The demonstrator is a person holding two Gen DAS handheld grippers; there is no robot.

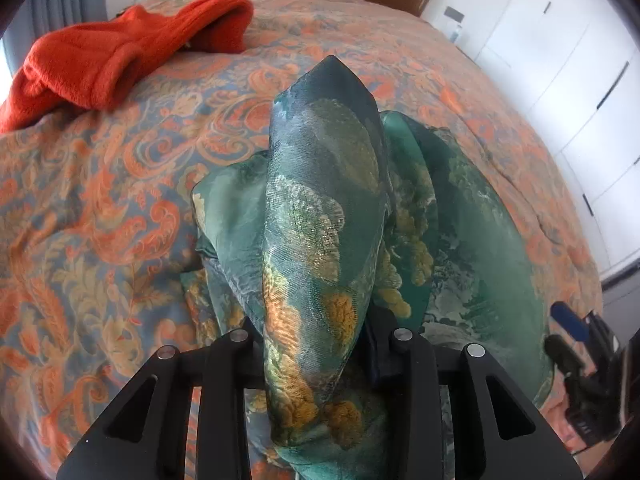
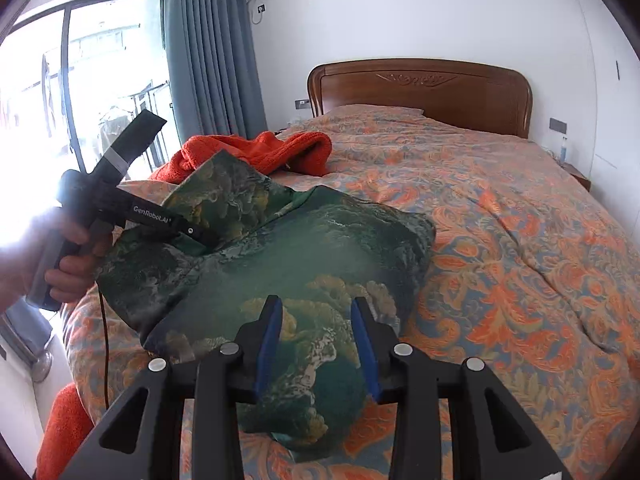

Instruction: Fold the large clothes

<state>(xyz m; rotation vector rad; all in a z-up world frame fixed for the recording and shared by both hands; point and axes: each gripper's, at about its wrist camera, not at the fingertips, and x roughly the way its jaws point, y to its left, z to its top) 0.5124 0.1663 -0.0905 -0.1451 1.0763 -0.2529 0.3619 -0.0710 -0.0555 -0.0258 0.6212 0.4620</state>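
- Green printed garment (image 2: 304,256) lies bunched on the near left part of the bed (image 2: 500,240), on the orange paisley bedspread.
- Left hand-held gripper (image 1: 320,344): clamped on a fold of the green garment. In the left wrist view the cloth fills the gap between the fingers and stands up ahead of them in a tall peaked fold (image 1: 324,184).
- The right wrist view shows the same left hand-held gripper at the left, a hand (image 2: 60,256) wrapped round its handle, with its tip buried in the garment's far left edge.
- Right hand-held gripper (image 2: 316,344): blue pads (image 2: 267,344) stand apart, garment's near edge lying under and between them. No pad visibly presses on the cloth, so it straddles without a grip.
- In the left wrist view the right hand-held gripper shows only partly at the right edge, beside the garment's right side.
- Garment's near end reaches down close to the near edge of the bed; its right side ends in a rounded fold on the bedspread.
- Orange fleecy garment (image 2: 260,152) is heaped at the far left of the bed, just behind the green one; can't tell whether they touch.
- Wooden headboard (image 2: 420,88) at the far end, grey-blue curtain (image 2: 208,48) and bright window at the far left.
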